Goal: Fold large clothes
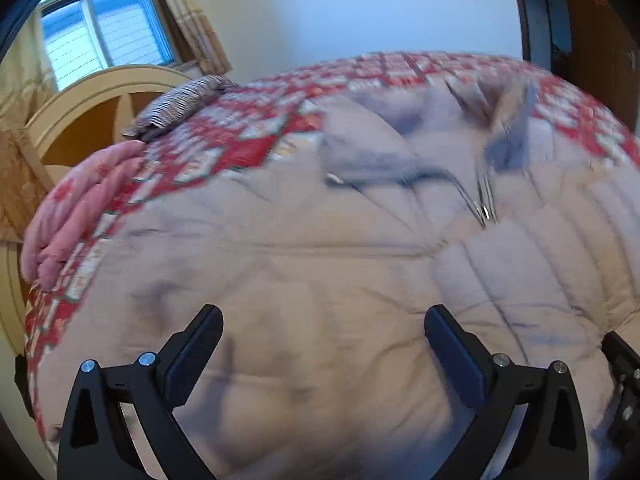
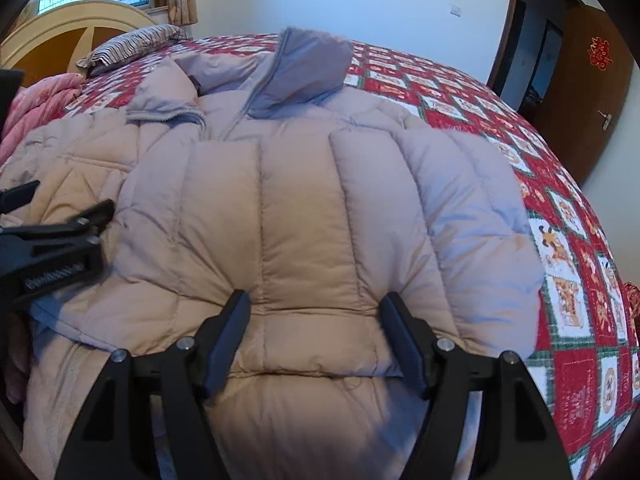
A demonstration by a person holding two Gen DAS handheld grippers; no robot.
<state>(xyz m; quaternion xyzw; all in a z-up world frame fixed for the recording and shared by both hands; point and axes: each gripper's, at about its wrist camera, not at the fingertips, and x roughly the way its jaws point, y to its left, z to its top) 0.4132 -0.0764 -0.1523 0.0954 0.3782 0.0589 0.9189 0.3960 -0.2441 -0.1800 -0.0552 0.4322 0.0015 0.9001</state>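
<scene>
On the bed (image 2: pixel 568 280), puffy jacket (image 2: pixel 304 216) spread flat, left tongs (image 1: pixel 324 336) spread above it, right tongs (image 2: pixel 316 320) spread, straddling its hem.

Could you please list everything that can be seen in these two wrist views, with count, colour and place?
puffer jacket: one, beige-pink with a greyish collar, spread over the bed, one panel folded across its front
quilt: one, red, white and green patchwork, covering the bed under the jacket
striped pillow: one, brown and white, at the head of the bed
pink blanket: one, bunched at the bed's edge near the headboard
headboard: one, cream and brown, curved
window: one, with beige curtains, behind the headboard
door: one, dark brown, open, far right
left tool: black, jaws wide, nothing between them
right tool: black, jaws apart over the folded panel
</scene>
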